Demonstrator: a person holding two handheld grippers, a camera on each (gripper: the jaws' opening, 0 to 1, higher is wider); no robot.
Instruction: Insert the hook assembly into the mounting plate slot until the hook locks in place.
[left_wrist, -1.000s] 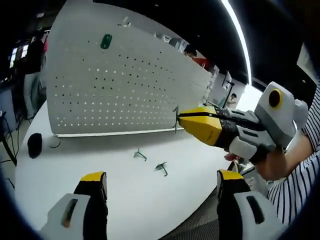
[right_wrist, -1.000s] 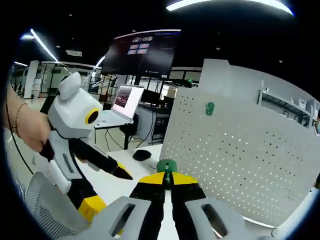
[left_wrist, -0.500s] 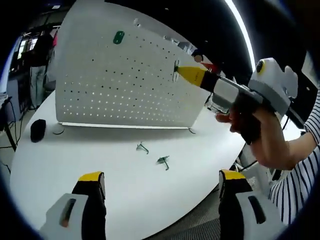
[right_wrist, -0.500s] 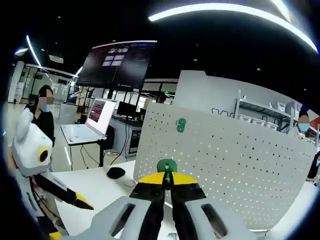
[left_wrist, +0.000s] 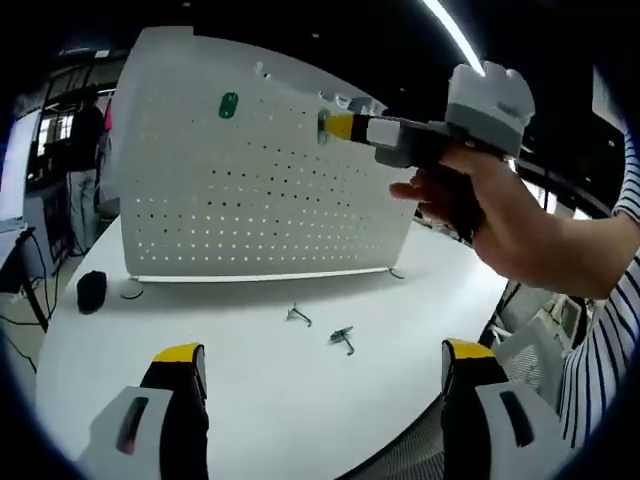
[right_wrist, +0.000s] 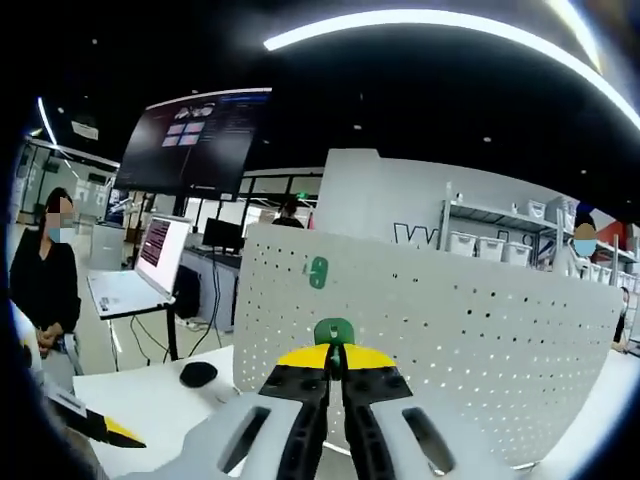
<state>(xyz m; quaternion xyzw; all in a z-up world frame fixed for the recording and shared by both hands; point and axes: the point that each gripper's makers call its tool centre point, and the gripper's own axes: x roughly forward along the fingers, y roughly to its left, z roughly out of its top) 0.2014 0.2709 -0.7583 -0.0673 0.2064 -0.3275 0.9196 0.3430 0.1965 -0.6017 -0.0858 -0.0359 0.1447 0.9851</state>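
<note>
While clamped on the green hook assembly (right_wrist: 333, 331), right claw (right_wrist: 335, 352) sits with jaws pressed together, the hook's rounded head poking up just past the yellow tips. Seen from the left gripper view, right claw (left_wrist: 338, 127) brought up high against the white mounting plate (left_wrist: 200, 180), hook (left_wrist: 323, 124) at or almost at its face near the upper rim; contact impossible to confirm from here. Best to square the hook's prongs to one row of holes, press straight in, then drop slightly to seat it, judging by the pegboard style; grip kept firm until resistance is felt. Risk of skidding sideways if angled. Another green hook (left_wrist: 228, 105) already hangs on the plate, left of the claw and at about the same height; same piece visible in the right gripper view (right_wrist: 317, 270). Below the plate, two loose hooks (left_wrist: 298, 316) (left_wrist: 343, 339) lying on the white desk (left_wrist: 250, 400), well apart from the plate's foot. Left claw (left_wrist: 325, 372) low over the desk, jaws wide apart, holding nothing.

Against half a second ago: right claw shifted further left along the plate and slightly higher, closer to the hung hook; plate looms larger in the right gripper view.
</note>
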